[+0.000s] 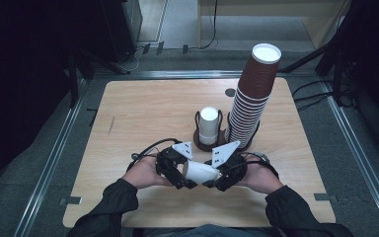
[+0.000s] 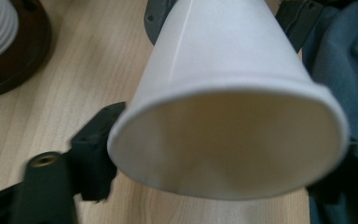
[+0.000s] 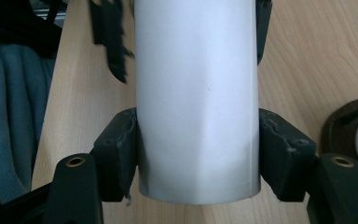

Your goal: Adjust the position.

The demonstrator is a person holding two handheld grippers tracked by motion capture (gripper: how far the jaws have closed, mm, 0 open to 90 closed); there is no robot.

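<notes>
Near the table's point(image 1: 128, 113) front edge, seen from above, we hold a white cup point(image 1: 201, 172) level between the left gripper point(image 1: 190, 183) and right gripper point(image 1: 208, 184). Along the left gripper point(image 2: 223, 154) we meet the cup's point(image 2: 223, 140) wide mouth, jaws loose beside its rim. Along the right gripper point(image 3: 198, 158), both pads clamp the cup point(image 3: 196, 93).

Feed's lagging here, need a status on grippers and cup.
Right gripper clamped on white paper cup. Left gripper at the cup's rim, grip unclear. Cup holder and cup stack behind, clear.
</notes>
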